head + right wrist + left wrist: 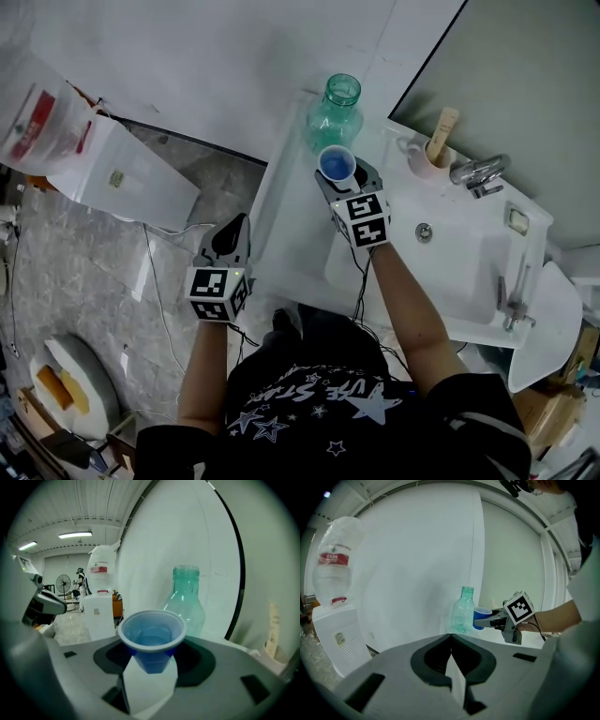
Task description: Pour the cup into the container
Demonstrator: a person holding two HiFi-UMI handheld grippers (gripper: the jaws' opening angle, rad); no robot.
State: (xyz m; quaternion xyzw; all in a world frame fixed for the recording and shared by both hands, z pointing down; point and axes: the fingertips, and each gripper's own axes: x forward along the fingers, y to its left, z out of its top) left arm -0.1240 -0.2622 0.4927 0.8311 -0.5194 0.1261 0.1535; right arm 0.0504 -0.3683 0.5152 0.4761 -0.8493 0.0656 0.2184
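A: Where is the cup (151,637) found, and which way is it pointed?

B: It is gripped between the jaws of the right hand-held gripper (342,183), above the far left corner of the sink (281,225). It is held upright, so its long axis runs vertically and its open mouth is turned upward.

A: And the container?

B: A clear, green-tinted bottle (336,117) is seen standing upright on the sink's ledge, with its open neck at the top, just beyond the cup. In the head view the cup's rim is overlapped with the bottle's base. Whether the two touch cannot be told.

A: What is noted of the grip?

B: The jaws are closed partway, on the cup's lower body, and the rim is left free above them.

A: And the left hand-held gripper (451,667)?

B: It is held lower and to the left, over the floor (94,281), well apart from the sink. Its jaws are brought together, and nothing is gripped between them.
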